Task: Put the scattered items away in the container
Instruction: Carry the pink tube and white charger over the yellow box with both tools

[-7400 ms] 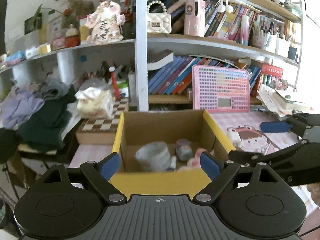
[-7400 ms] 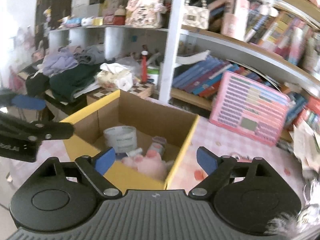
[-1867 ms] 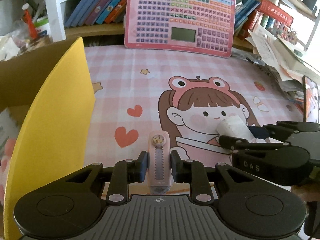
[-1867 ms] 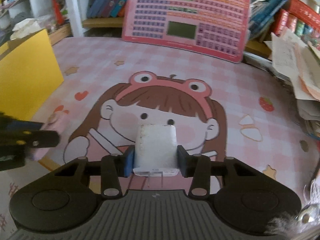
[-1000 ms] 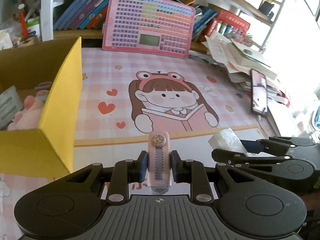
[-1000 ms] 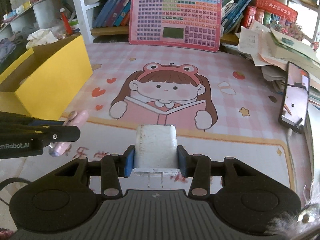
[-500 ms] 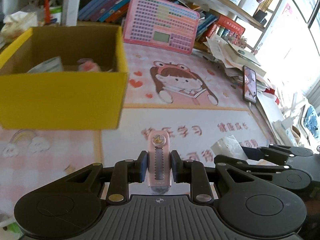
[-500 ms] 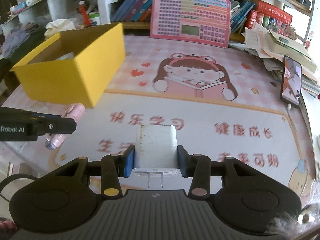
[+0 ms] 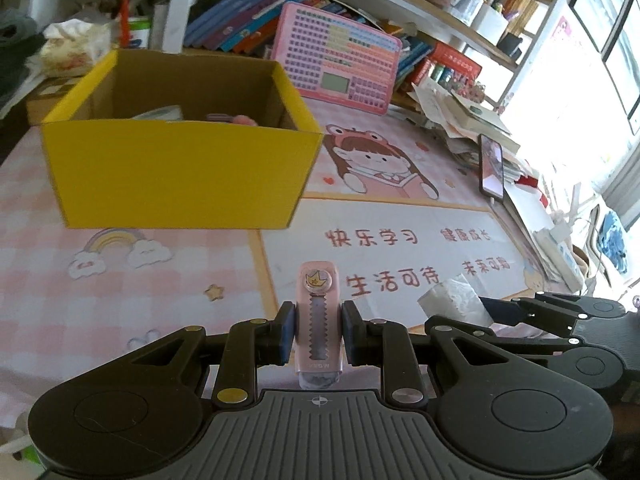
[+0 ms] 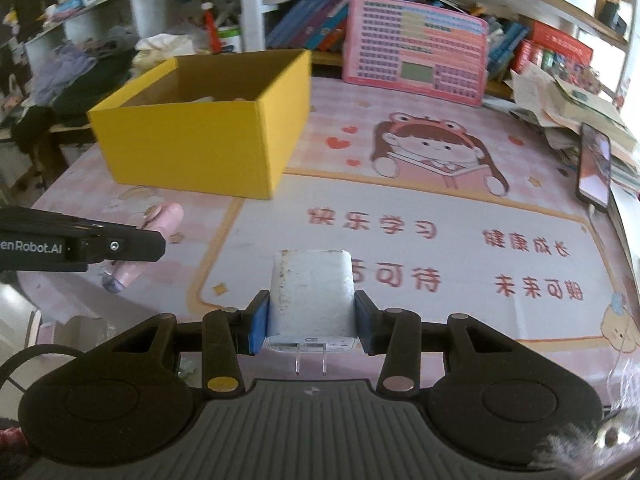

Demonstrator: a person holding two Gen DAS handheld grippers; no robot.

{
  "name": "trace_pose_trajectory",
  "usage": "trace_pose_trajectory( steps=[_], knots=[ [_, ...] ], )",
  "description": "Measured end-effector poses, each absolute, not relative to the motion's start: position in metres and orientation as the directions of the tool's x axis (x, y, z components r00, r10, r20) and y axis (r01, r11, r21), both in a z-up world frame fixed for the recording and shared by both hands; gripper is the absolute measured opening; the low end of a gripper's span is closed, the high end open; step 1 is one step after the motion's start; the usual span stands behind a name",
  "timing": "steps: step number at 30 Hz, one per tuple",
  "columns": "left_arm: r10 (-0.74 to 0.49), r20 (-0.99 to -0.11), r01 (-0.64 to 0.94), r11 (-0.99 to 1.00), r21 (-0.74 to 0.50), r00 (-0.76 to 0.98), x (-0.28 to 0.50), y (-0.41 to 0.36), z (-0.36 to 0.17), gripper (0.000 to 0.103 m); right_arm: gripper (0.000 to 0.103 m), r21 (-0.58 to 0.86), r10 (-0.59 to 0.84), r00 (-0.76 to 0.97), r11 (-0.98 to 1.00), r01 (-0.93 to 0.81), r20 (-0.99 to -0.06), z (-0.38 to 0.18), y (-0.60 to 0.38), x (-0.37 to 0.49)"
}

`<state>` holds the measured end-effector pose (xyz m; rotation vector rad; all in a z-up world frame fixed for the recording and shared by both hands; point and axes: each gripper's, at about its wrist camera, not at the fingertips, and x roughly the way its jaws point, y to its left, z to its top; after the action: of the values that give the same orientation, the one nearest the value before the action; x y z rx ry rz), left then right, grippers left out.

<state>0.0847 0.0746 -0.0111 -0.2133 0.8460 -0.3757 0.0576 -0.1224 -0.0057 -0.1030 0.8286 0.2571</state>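
My left gripper (image 9: 317, 334) is shut on a pink utility knife (image 9: 319, 316) with a crown sticker, held above the pink mat. My right gripper (image 10: 311, 326) is shut on a white plug charger (image 10: 311, 298), prongs toward the camera. The yellow cardboard box (image 9: 176, 172) stands ahead and left of both grippers, open on top, with a tape roll and a pink toy partly showing inside. It also shows in the right wrist view (image 10: 208, 148). The knife in the left gripper shows at the left of the right wrist view (image 10: 140, 240), and the charger at the right of the left wrist view (image 9: 454, 300).
A pink keypad toy (image 9: 340, 64) leans against the bookshelf behind the mat. A phone (image 9: 491, 166) and stacked papers (image 9: 460, 120) lie at the right edge. A tissue pack (image 9: 72, 46) and clothes sit left of the box. The cartoon mat (image 10: 420, 208) covers the table.
Both grippers have drawn back and risen with their items held. The yellow box now sits farther ahead and more fully in view in both views.
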Motion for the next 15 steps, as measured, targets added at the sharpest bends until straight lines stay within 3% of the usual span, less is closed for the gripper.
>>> trace_pose_trajectory(
  steps=[15],
  knots=[
    [-0.318, -0.679, 0.109, 0.937, -0.333, 0.661, 0.062, 0.136, -0.010, 0.023, 0.041, -0.008, 0.291, 0.613, 0.900, -0.436, -0.735, -0.005, -0.054, 0.052]
  ],
)
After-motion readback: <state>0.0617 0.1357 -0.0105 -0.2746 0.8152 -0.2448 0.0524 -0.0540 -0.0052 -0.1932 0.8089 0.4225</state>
